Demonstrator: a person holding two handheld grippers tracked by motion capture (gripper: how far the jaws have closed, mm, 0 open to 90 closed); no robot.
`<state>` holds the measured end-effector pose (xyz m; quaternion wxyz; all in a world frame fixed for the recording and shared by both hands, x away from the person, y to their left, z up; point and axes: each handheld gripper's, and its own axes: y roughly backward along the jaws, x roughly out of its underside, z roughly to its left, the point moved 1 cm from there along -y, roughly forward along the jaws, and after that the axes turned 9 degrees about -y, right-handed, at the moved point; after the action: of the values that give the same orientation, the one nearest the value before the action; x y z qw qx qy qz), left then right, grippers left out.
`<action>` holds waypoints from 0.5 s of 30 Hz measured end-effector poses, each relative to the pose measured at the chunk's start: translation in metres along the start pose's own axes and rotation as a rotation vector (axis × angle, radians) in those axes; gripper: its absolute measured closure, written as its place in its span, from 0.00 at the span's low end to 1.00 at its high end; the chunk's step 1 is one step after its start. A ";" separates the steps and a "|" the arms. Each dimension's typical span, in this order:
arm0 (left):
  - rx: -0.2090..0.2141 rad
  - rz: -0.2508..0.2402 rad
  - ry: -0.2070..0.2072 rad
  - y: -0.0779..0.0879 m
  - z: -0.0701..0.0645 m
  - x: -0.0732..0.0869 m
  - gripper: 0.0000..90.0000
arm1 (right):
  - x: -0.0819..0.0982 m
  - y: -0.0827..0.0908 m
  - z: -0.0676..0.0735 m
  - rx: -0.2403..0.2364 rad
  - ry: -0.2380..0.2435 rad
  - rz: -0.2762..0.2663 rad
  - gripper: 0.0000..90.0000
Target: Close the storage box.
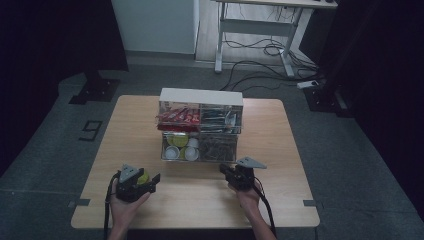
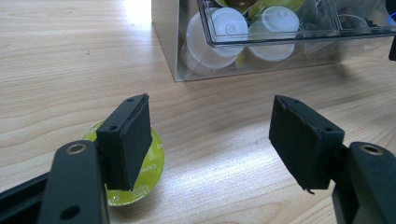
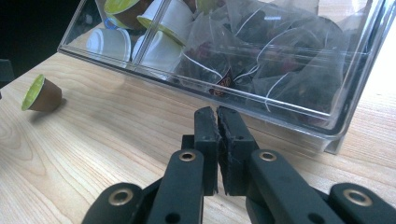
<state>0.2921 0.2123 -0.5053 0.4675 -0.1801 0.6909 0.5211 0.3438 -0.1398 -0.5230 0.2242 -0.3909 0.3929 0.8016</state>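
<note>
Worktop [image 1: 280,200] lit dimly. Left gripper [image 2: 210,140] gapes, capsule [image 2: 140,179] lower left behind one pad; I'd centre first. Right gripper [image 3: 217,149] closed empty by organizer [image 3: 348,116].

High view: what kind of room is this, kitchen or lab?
Most likely a lab or studio recording space, not a kitchen: a lone wooden table on grey floor, dark curtains at both sides, and a desk frame with loose cables behind.

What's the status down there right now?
Left gripper open, beside green-lidded capsule on table. Right gripper shut, empty, at clear organizer's front. Nothing blocking.
</note>
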 end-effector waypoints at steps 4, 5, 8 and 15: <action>0.000 0.000 -0.002 0.000 0.000 0.000 0.33 | 0.000 0.000 0.000 -0.001 0.002 -0.002 0.95; 0.002 0.003 -0.003 0.000 0.000 0.000 0.33 | 0.000 0.001 0.001 -0.003 0.004 -0.003 0.94; 0.002 0.004 -0.003 -0.001 0.000 0.000 0.33 | 0.000 0.002 0.002 -0.005 0.010 -0.006 0.93; 0.008 0.012 -0.001 -0.001 0.000 0.001 0.33 | 0.001 0.006 0.003 -0.018 0.057 -0.003 0.74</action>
<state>0.2921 0.2127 -0.5068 0.4655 -0.1738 0.6938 0.5213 0.3376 -0.1409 -0.5199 0.2105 -0.4162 0.3914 0.7933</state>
